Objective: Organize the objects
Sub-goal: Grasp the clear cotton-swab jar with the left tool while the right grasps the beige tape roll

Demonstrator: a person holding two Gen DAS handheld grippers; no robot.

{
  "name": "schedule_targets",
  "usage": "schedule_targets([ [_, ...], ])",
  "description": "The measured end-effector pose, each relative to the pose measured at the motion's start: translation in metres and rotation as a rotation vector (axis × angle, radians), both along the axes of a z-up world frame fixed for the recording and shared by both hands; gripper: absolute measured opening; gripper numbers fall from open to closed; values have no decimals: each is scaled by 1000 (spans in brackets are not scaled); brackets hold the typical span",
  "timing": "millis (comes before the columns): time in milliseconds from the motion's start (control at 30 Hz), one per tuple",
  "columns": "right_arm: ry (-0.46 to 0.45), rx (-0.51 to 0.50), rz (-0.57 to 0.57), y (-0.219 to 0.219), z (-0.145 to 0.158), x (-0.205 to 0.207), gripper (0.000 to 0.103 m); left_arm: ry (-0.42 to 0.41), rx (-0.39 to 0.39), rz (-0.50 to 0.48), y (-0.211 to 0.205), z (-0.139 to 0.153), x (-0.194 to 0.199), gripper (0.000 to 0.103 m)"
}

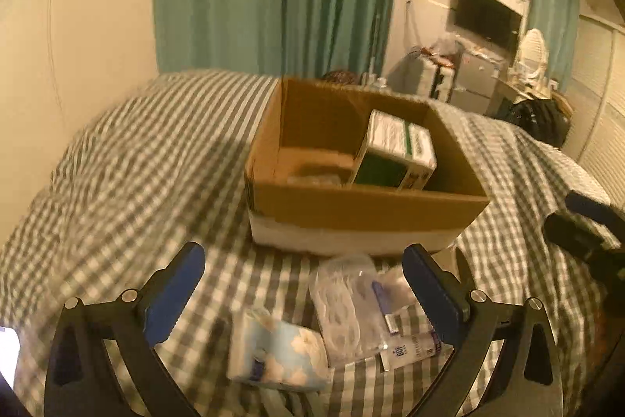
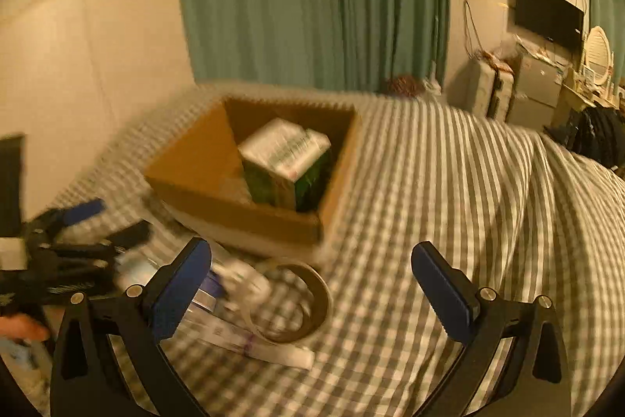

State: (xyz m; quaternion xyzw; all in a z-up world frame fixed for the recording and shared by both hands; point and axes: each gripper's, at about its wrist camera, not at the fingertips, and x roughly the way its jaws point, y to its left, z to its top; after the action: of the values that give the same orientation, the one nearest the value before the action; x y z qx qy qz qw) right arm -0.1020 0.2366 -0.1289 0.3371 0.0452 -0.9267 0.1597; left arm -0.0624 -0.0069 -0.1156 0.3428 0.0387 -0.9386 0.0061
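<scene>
Left claw: the left claw (image 1: pixel 304 284) is spread wide and empty, low in its frame above a tissue pack (image 1: pixel 275 352) and a clear plastic packet (image 1: pixel 347 307).
Right claw: the right claw (image 2: pixel 312 280) is spread wide and empty; a tape roll (image 2: pixel 291 301) lies between its fingers, lower centre.
Box: the cardboard box (image 1: pixel 363 208) sits mid-frame on the checked bed (image 1: pixel 129 174), a green-and-white carton (image 1: pixel 396 153) leaning inside.
Open room: the bed is bare at frame left in the left view and frame right in the right view.
Edges: the box's near wall lies just beyond the packet.
</scene>
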Motion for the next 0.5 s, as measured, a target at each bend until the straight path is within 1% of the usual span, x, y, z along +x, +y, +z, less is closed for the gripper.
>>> schedule_targets([
  [33,-20,27,-18,-1,-9,-4,103,-18,8,11,2,-8,0,103],
  [100,-48,54,-40,0,-24,-9,103,-55,24,-1,9,-21,-2,103],
  [167,-76,48,-66,3,-32,-13,103,-85,1,-18,18,-34,-3,103],
  [267,-106,18,-86,10,-36,-16,103,-108,-33,-44,29,-48,-3,103],
  [367,-111,12,-93,13,-35,-16,103,-128,-61,-74,40,-55,-6,103],
  [500,-116,8,-74,11,-35,-15,103,-143,-85,-109,49,-65,-8,103],
])
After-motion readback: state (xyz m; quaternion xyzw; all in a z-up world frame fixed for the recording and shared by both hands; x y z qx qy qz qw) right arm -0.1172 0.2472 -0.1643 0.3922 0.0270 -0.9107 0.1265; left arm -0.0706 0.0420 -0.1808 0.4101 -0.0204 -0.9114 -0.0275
